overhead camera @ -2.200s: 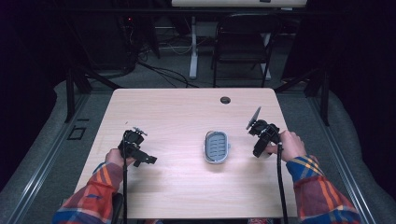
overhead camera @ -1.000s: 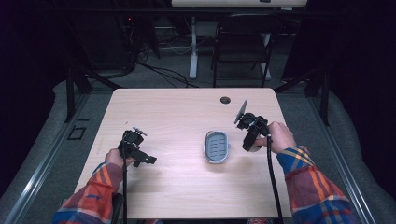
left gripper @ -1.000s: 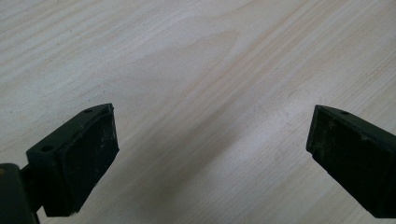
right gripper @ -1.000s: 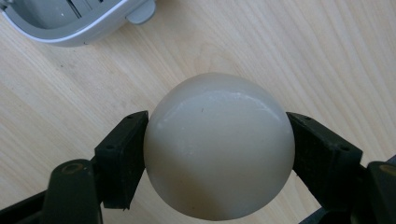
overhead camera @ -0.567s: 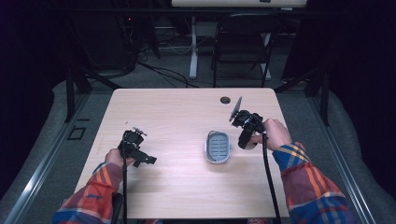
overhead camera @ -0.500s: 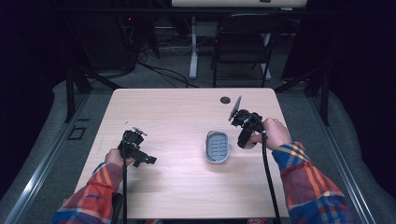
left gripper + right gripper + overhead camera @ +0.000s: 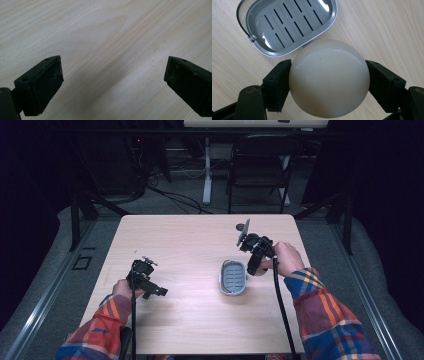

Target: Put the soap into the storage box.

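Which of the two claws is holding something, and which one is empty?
The right claw grips a round cream soap just beside the grey soap dish. The left claw stands open over bare table.

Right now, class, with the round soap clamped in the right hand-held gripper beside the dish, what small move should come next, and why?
Probably carry the right hand-held gripper a little further over the soap dish before lowering. The pale round soap is gripped between both jaws, yet it sits beside the dish's near rim, not above the slotted tray, which is empty. The left hand-held gripper is open over bare table.
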Demonstrator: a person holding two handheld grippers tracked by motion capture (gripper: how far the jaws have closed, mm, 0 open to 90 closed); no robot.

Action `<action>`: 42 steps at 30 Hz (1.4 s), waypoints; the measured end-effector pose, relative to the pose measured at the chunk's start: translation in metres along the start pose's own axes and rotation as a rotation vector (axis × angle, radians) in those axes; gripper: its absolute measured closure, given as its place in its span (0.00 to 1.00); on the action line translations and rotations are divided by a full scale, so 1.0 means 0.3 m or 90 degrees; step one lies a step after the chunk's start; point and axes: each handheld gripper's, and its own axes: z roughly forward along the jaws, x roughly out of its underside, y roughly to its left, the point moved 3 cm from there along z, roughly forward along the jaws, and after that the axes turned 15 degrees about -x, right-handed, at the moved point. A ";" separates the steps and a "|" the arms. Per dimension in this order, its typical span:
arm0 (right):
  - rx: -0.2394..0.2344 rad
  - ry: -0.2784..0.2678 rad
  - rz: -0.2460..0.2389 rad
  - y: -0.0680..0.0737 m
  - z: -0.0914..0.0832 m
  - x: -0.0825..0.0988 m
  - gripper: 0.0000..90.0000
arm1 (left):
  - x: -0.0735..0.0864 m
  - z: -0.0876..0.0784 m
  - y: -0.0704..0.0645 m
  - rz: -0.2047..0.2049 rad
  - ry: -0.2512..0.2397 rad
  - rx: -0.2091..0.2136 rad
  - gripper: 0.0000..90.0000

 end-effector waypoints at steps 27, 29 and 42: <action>-0.018 0.014 -0.044 0.060 0.057 -0.136 0.27 | 0.000 0.000 0.000 0.004 0.000 0.001 0.02; -0.022 0.013 -0.045 0.064 0.070 -0.148 0.27 | 0.000 0.000 0.000 0.003 0.000 0.002 0.02; -0.042 0.022 -0.056 0.076 0.139 -0.192 0.27 | 0.000 -0.002 0.001 0.006 -0.001 0.000 0.02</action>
